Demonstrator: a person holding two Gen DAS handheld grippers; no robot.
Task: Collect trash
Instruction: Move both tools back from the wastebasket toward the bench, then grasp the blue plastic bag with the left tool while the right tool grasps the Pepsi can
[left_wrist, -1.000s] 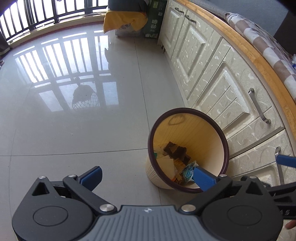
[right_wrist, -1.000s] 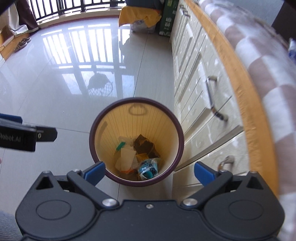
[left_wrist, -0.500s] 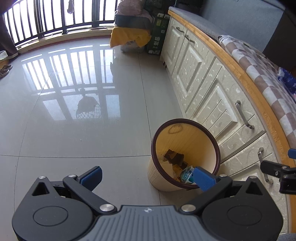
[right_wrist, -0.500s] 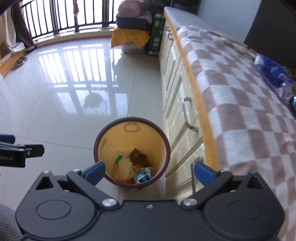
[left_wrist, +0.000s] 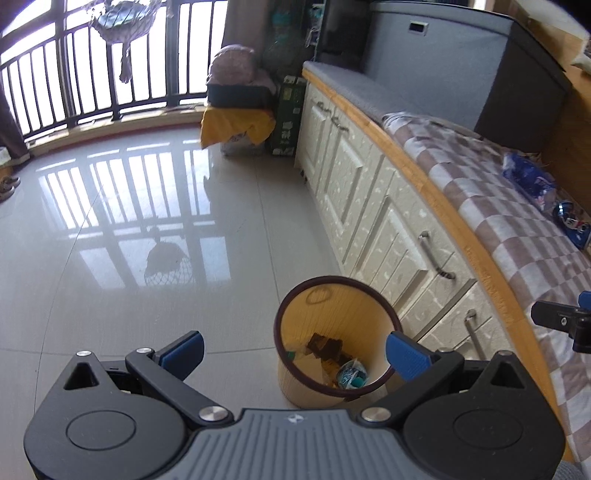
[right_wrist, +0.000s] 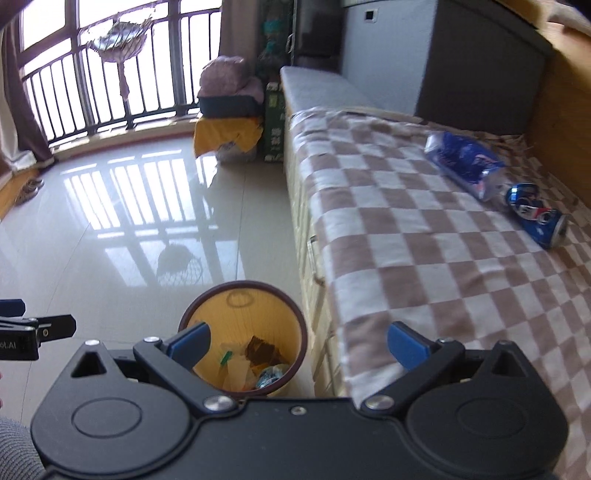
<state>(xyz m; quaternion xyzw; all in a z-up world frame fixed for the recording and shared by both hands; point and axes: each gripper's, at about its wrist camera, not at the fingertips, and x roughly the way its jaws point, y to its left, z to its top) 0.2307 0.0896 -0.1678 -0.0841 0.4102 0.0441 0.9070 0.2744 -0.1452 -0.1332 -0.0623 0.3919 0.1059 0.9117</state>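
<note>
Your left gripper (left_wrist: 293, 349) is held over glossy pale floor tiles (left_wrist: 147, 258) that mirror the black balcony railing (left_wrist: 92, 85); its blue-padded fingers (left_wrist: 183, 350) are spread wide with nothing between them. Just right of centre in that view stands the round waste bin (left_wrist: 334, 295), tapered, with ribbed cream-yellow walls and a dark maroon rim. It sits on the floor just beside the cream cabinet fronts (left_wrist: 369, 206), which have embossed panels and curved metal handles. Inside the bin lie crumpled scraps: brown pieces, pale paper and a shiny teal wrapper (left_wrist: 352, 374).

Your right gripper (right_wrist: 297, 345) is likewise spread apart and empty, its left pad over the bin's rim in the right wrist view. To the right, a soft brown-and-white checked blanket (right_wrist: 424, 258) covers the wood-edged bench top. Two pieces of trash rest on it toward the far right, well apart from the bin: a crinkled blue plastic package (right_wrist: 461, 164), long and shiny, and just beside it a dented blue drink can (right_wrist: 537, 216) lying on its side with its open end facing the right edge. Behind them rises a smooth grey box-shaped cabinet (right_wrist: 443, 55).
</note>
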